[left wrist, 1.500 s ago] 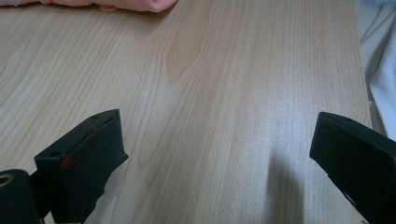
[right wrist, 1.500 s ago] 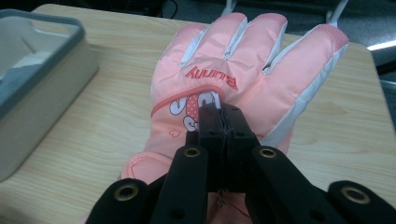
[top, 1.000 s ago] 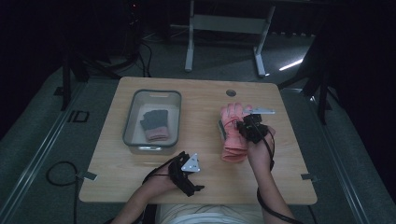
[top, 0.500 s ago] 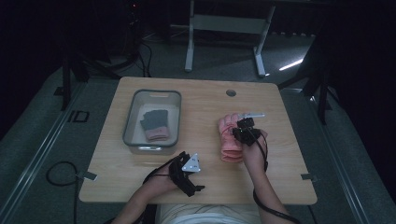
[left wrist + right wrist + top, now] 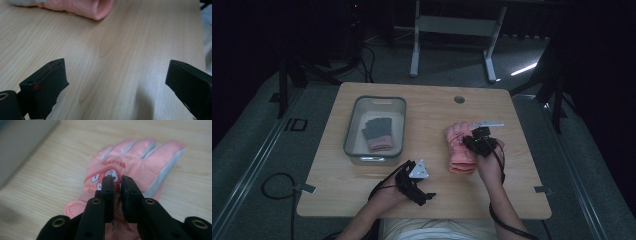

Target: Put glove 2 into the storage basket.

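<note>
In the high view, a pink glove (image 5: pixel 460 147) lies flat on the wooden table (image 5: pixel 432 112), at about four o'clock from the table's middle, fingers pointing to twelve o'clock. The right gripper (image 5: pixel 472 141) sits over the glove's three o'clock edge, held by the person's right hand (image 5: pixel 489 167). At nine o'clock from the glove stands a grey bin (image 5: pixel 353 125) holding a dark glove (image 5: pixel 377 134). The left gripper (image 5: pixel 412 182) rests near the table's six o'clock edge, at about seven o'clock from the pink glove and apart from it.

In the left gripper view, the two black jaws stand spread wide with bare tabletop between them; nothing is gripped. The cuff end of the pink glove (image 5: pixel 82 7) lies at about eleven o'clock, well beyond the jaws.

In the right gripper view, the jaws are nearly pressed together, a narrow gap between them, and they have just been opening slightly. Their tips sit on the back of the pink glove (image 5: pixel 140 157), over its printed patch (image 5: pixel 106 173); whether fabric is pinched between them I cannot tell. The grey bin's wall (image 5: pixel 22 142) rises at ten o'clock.
</note>
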A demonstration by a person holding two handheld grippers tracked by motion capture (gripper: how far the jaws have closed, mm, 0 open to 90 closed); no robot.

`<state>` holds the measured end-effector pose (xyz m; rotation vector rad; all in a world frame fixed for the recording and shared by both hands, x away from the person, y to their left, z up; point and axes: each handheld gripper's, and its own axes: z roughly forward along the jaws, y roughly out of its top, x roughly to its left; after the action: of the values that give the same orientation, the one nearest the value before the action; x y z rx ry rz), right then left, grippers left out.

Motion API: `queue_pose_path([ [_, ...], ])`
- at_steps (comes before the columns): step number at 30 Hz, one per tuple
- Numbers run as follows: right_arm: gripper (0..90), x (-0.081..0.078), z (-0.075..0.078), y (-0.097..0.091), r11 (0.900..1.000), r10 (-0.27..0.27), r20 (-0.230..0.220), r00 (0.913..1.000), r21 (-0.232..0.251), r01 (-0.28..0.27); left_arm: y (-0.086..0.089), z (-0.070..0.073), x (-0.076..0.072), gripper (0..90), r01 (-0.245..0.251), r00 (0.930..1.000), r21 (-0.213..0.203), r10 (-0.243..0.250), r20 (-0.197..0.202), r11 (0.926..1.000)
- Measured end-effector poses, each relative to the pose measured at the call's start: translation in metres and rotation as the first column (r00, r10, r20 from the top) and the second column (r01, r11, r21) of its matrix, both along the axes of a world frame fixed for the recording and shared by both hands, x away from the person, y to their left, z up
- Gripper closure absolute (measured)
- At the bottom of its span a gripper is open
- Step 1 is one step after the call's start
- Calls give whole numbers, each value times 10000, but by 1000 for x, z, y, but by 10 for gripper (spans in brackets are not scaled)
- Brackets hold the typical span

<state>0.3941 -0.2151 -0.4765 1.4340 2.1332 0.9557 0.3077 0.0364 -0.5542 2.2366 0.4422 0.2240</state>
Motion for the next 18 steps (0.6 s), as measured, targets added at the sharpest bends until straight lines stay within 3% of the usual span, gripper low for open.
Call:
queue_pose_path([
  [4,768,-3,17,-9,9999,108,367,9993,-2,-108,-4,12,3,38,-400,9992,-178,401,35,9990],
  [5,743,-2,26,-15,9999,118,615,9980,-21,-117,-6,21,5,38,-801,9968,-322,802,45,9963],
  [6,743,-2,26,-15,9999,118,615,9980,-21,-117,-6,21,5,38,-801,9968,-322,802,45,9963],
  [8,731,5,33,-21,9995,304,747,9967,-28,-303,-10,39,14,38,-1320,9912,-425,1322,26,9903],
  [9,730,7,33,-21,9993,370,764,9964,-43,-368,-10,39,14,38,-1320,9912,-425,1322,26,9903],
  [10,724,9,33,-21,9990,435,779,9960,-62,-432,-14,53,22,42,-1577,9874,-549,1582,46,9860],
  [12,713,12,32,-20,9985,545,828,9951,-29,-545,-18,60,27,44,-1703,9852,-610,1710,68,9835],
  [13,704,16,26,-16,9975,699,755,9947,-70,-696,-24,72,38,50,-1990,9793,-673,2011,251,9777],
  [14,704,16,26,-16,9975,699,755,9947,-70,-696,-24,72,38,52,-1990,9793,-673,2011,251,9777],
  [15,693,18,18,-13,9969,766,728,9944,-248,-750,-31,82,50,52,-2250,9723,-678,2285,490,9720],
  [17,662,17,11,-14,9969,758,657,9950,-238,-744,-37,86,66,56,-2463,9675,-876,2502,357,9652],
  [18,643,17,8,-15,9973,715,617,9955,-225,-702,-37,86,66,57,-2463,9675,-876,2502,357,9652],
])
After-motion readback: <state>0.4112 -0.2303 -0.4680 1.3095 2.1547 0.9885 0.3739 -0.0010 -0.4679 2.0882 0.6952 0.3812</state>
